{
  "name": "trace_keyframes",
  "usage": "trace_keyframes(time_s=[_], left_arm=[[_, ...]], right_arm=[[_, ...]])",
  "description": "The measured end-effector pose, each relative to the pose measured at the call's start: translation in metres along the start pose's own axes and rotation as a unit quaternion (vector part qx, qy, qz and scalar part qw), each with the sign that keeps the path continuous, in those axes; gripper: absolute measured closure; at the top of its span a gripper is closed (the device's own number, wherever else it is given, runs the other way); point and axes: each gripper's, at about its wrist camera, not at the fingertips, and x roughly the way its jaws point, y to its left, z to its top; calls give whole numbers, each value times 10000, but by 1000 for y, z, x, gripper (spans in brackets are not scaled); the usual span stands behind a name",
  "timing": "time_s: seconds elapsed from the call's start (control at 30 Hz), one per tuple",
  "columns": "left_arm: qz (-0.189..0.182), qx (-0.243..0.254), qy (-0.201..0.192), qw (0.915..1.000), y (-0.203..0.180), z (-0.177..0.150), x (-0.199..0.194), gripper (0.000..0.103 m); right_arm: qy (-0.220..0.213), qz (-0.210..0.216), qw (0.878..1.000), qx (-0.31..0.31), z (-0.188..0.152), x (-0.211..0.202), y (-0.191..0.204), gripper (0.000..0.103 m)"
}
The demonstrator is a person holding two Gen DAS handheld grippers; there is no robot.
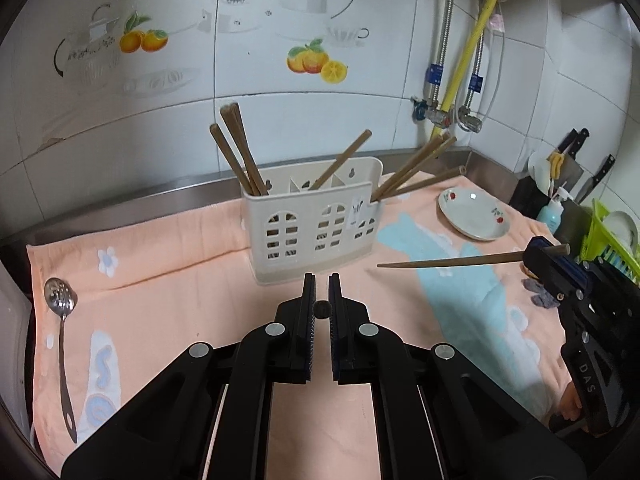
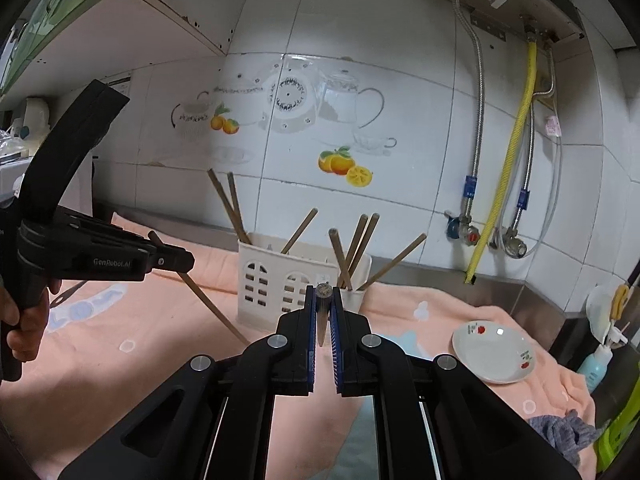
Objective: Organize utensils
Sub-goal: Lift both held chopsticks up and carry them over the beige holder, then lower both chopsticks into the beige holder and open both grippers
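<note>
Because the task is sorting utensils, we read the cream plastic windowed caddy (image 1: 312, 232) on the peach towel (image 1: 180, 280) as the goal. Well left of the caddy lies a slotted steel spoon (image 1: 60, 300), flat and untouched, probably waiting its turn. In front of the caddy, our left gripper (image 1: 322, 280) is pinched on a brown wooden chopstick (image 2: 208, 304), which slants down with its tip near the towel. The gripper itself tilts down towards the caddy. Right of the caddy, our right gripper (image 1: 534, 252) clamps a second brown wooden chopstick (image 1: 452, 262) near its thick end. It is held almost level, tip aimed at the caddy, likely ready for tipping in beside the standing chopsticks (image 1: 240, 152). Farther right sits a white cherry-patterned plate (image 1: 474, 214).
</note>
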Motion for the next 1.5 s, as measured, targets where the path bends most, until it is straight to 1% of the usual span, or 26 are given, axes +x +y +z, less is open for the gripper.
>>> trace_keyframes(time_s=[0.13, 0.37, 0.5, 0.6, 0.7, 0.83, 0.9, 0.97, 1.13, 1.3, 1.37, 1.5], left_arm=[[10, 45, -134, 9999, 0, 11, -6, 98], [-21, 239, -578, 9980, -8, 46, -30, 98], [-33, 345, -884, 9955, -12, 67, -46, 98], [1, 378, -1174, 9924, -12, 82, -60, 98], [21, 351, -1434, 9890, -9, 95, -71, 98], [-41, 271, -1686, 9853, -4, 111, -81, 98], [-56, 278, -1775, 9837, -4, 118, -83, 98], [24, 292, -1855, 9822, -4, 123, -82, 98], [92, 210, -1904, 9814, 3, 134, -67, 98], [-2, 50, -1909, 9816, 13, 139, -52, 98], [-11, 29, -1923, 9813, 15, 141, -51, 98], [18, 65, -2055, 9786, 16, 147, -56, 98]], right_arm=[[-181, -40, 9998, -50, 6, -1, 2, 97], [-630, -126, 9978, -170, 16, -8, 9, 97], [-849, -137, 9959, -271, 21, -10, 14, 97], [-1042, -228, 9936, -380, 25, -10, 18, 96], [-1159, -307, 9918, -437, 29, -6, 20, 96], [-1286, -397, 9896, -500, 33, 0, 23, 96], [-1273, -446, 9894, -545, 35, 4, 24, 96], [-1251, -455, 9897, -524, 36, 11, 24, 96], [-1149, -589, 9901, -558, 38, 30, 27, 96], [-1032, -662, 9906, -604, 36, 49, 30, 96], [-994, -603, 9916, -562, 35, 53, 30, 96], [-1080, -451, 9921, -458, 36, 52, 29, 96]])
